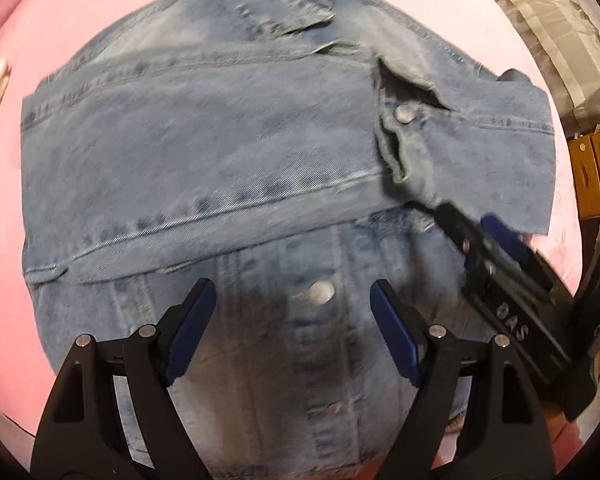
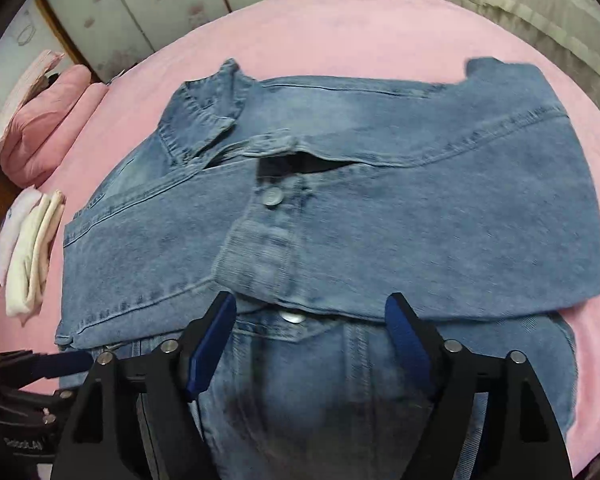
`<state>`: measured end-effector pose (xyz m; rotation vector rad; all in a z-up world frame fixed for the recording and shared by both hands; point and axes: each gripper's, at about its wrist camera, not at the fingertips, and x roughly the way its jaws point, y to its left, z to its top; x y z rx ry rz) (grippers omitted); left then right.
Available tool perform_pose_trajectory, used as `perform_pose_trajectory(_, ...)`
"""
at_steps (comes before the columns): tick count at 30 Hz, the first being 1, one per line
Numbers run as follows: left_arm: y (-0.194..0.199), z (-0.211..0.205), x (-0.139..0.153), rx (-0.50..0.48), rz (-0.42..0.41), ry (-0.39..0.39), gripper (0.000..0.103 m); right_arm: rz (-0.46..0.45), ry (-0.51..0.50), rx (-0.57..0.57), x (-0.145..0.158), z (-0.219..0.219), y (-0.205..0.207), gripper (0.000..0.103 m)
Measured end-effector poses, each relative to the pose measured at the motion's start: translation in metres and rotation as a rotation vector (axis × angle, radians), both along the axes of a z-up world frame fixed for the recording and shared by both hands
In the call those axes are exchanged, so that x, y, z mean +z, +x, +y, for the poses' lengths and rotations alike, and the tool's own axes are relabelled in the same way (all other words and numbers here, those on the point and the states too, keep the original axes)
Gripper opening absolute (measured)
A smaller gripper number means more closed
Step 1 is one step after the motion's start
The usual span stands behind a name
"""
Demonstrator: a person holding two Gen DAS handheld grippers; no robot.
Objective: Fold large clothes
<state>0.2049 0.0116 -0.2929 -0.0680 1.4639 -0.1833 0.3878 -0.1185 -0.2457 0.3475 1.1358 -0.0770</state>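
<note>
While both tools hover over the hem, left gripper (image 1: 292,332) and right gripper (image 2: 310,344) gape wide, holding nothing. Denim jacket (image 2: 380,216) lies on pink bedspread (image 2: 340,28), sleeves crossed; likely next: pinch hem, fold toward collar (image 2: 204,120).

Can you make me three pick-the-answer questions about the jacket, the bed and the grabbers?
1. Where do the folded white clothes lie?
A. on the jacket
B. on the pink bed cover beside the jacket
C. in a gripper

2. What colour is the jacket?
A. blue
B. green
C. red

3. How is the right gripper?
A. shut on a sleeve
B. open, holding nothing
C. shut on a button

Answers: 1 B, they sit on the bed cover off the denim's edge. 2 A, it is blue denim. 3 B, its fingers stand apart over the jacket.
</note>
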Motion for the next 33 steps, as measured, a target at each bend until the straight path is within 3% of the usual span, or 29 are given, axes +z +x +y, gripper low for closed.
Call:
perform_pose_trajectory(5,0.01,-0.031,0.004,0.01,-0.051,0.006,0.077,0.077,0.022,-0.029,0.007,-0.036,-0.01,0.084)
perform_pose_trajectory(9,0.021,-0.056,0.008,-0.004,-0.108,0.027,0.077,0.066,0.055,-0.046,0.023,-0.072,-0.016,0.087)
perform_pose_trajectory(18,0.049,-0.079,-0.003,0.094,-0.139,0.027,0.077,0.078,0.023,-0.034,0.036,-0.146,-0.024,0.088)
perform_pose_trajectory(24,0.056,-0.094,-0.023,0.141,-0.076,0.078,0.077,0.137,0.031,-0.076,0.018,-0.19,-0.054,0.088)
perform_pose_trajectory(28,0.06,-0.107,-0.03,0.133,-0.085,0.1,0.077,0.212,0.065,-0.09,-0.003,-0.216,-0.08,0.088)
perform_pose_trajectory(30,0.062,-0.115,-0.034,0.149,-0.09,0.15,0.077,0.226,0.074,-0.094,-0.012,-0.223,-0.09,0.089)
perform_pose_trajectory(32,0.061,-0.123,-0.037,0.168,-0.085,0.18,0.073,0.264,0.073,-0.083,-0.024,-0.232,-0.097,0.089)
perform_pose_trajectory(33,0.061,-0.129,-0.036,0.166,-0.092,0.19,0.066,0.272,0.073,-0.079,-0.027,-0.233,-0.098,0.089)
